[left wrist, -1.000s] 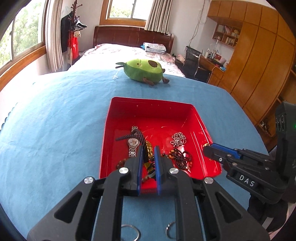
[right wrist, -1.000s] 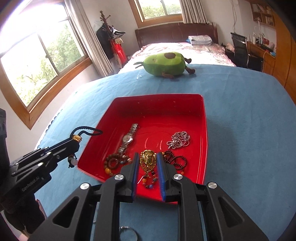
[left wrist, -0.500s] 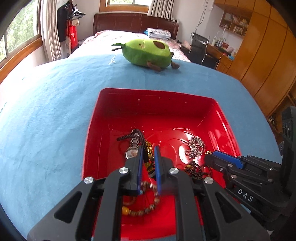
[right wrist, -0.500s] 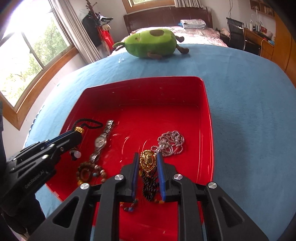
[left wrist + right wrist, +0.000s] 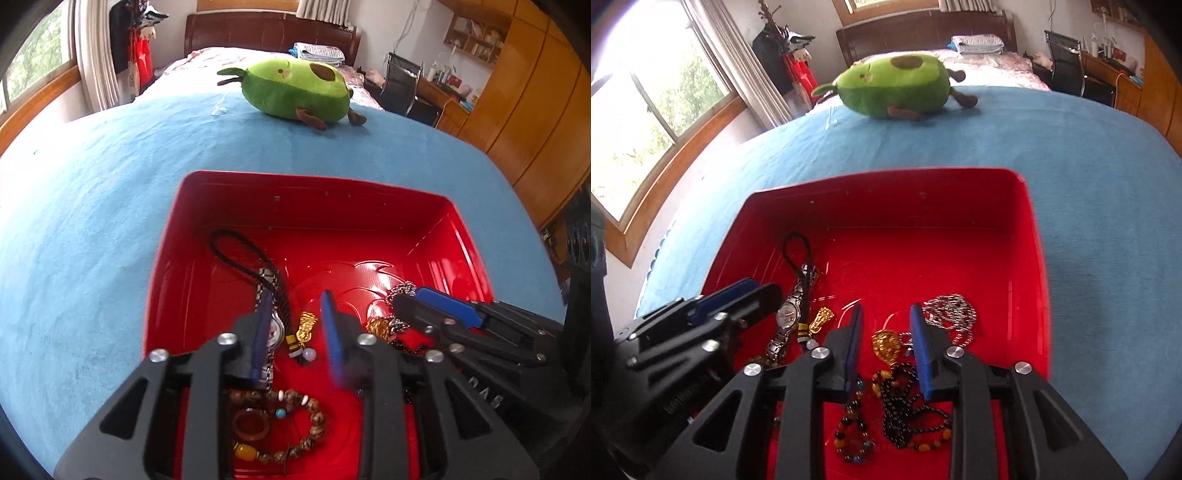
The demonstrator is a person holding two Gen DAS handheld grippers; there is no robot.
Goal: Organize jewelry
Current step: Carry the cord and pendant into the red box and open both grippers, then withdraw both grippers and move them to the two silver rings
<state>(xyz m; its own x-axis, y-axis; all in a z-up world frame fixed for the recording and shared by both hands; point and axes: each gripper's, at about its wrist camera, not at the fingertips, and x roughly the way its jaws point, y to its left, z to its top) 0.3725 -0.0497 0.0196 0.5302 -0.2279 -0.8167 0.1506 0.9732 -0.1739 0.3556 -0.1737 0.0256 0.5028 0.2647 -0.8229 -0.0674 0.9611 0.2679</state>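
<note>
A red tray (image 5: 303,188) (image 5: 886,184) on the blue cloth holds the jewelry. My left gripper (image 5: 297,317) is open low over the tray's left part. Between its fingers lies a black cord charm with a gold piece (image 5: 306,326). A silver watch (image 5: 273,332) lies by its left finger and a brown bead bracelet (image 5: 295,424) below. My right gripper (image 5: 886,334) is open over a gold pendant (image 5: 885,345). A silver chain (image 5: 951,317) lies beside its right finger, dark bead bracelets (image 5: 905,410) below. The left gripper also shows in the right wrist view (image 5: 738,299).
A green avocado plush (image 5: 295,90) (image 5: 897,86) lies on the blue cloth beyond the tray. A bed, a window at the left, a desk chair and wooden wardrobes stand behind.
Both grippers moved forward and down into the tray and opened. The left let go of the cord charm, the right let go of the gold pendant; both now lie in the tray.
</note>
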